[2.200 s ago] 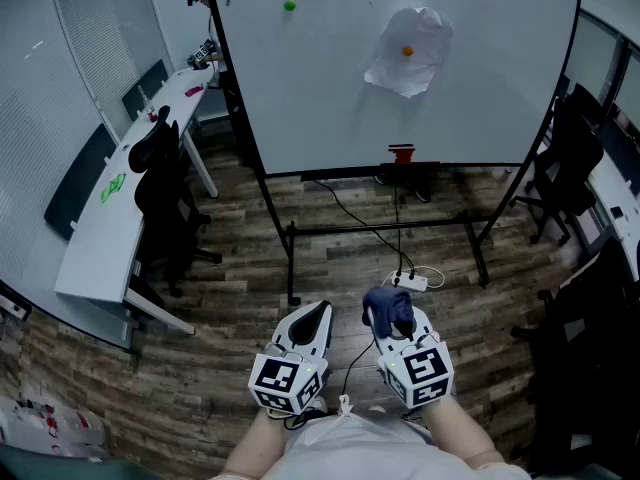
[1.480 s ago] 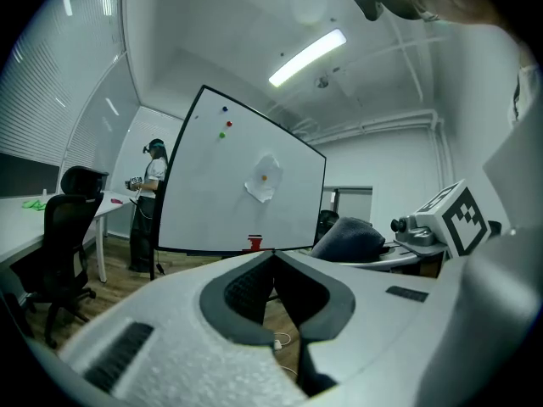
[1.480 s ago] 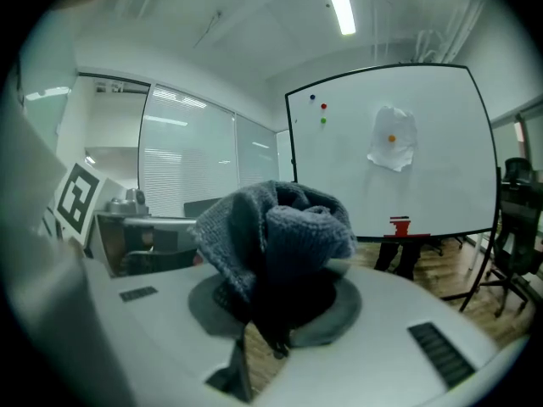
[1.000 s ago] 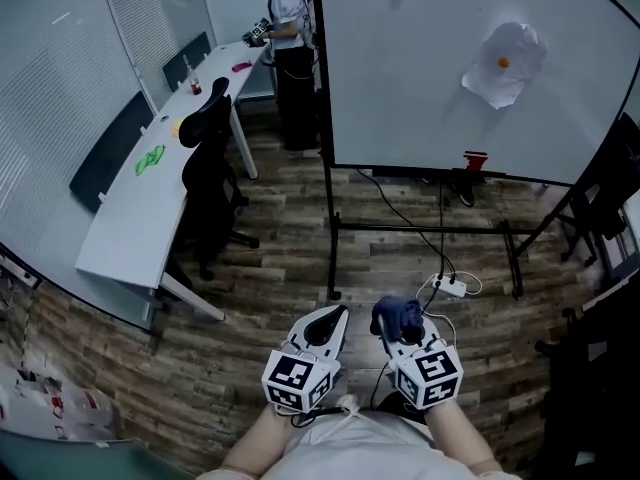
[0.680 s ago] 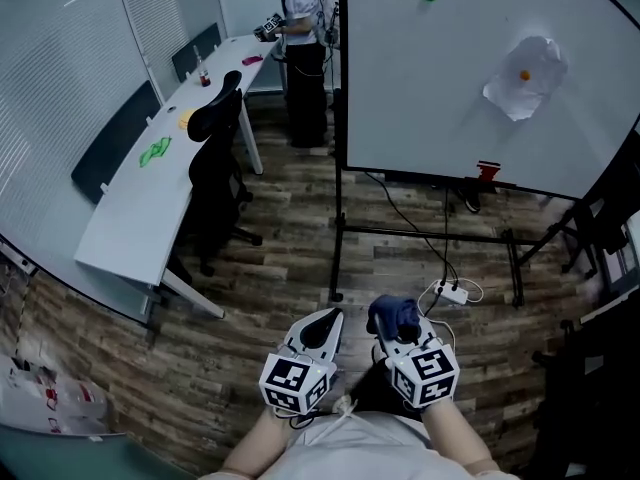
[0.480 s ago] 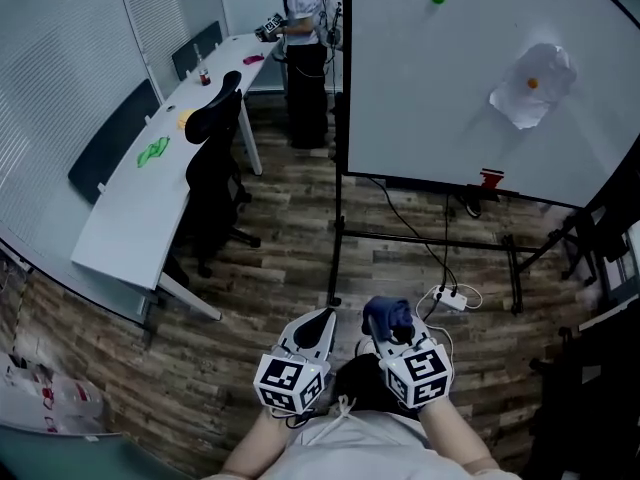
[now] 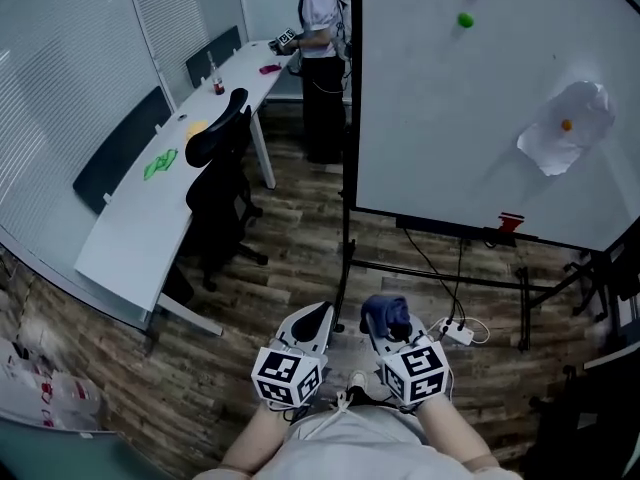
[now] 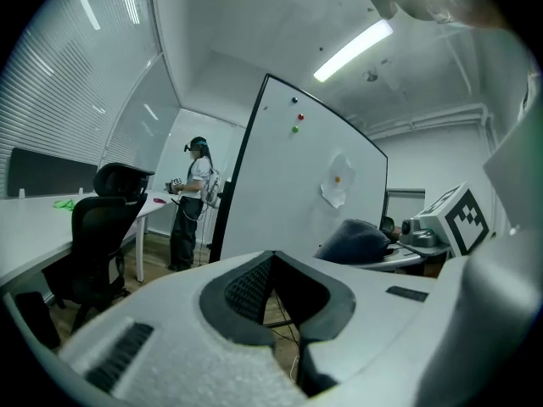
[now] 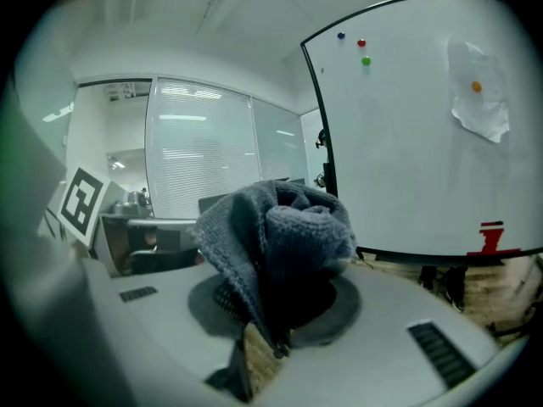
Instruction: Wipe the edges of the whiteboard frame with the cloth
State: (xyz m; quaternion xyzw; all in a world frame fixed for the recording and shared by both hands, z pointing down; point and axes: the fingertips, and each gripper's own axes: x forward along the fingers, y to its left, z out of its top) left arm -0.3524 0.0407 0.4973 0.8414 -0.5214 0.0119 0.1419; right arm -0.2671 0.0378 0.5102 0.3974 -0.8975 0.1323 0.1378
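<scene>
Right gripper (image 7: 383, 322) clamps a bunched dark cloth (image 7: 386, 309); left gripper (image 7: 320, 314) beside it has jaws together, empty. Both are well apart from the whiteboard (image 7: 450, 118).

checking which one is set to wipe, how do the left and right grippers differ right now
The right gripper has its jaws shut on a bunched dark cloth; the left gripper has its jaws together on nothing. From the head view the left gripper's tip shows bare, while the cloth covers the right gripper's tip. Both are held low, close to the person's body, and neither touches the whiteboard.
</scene>
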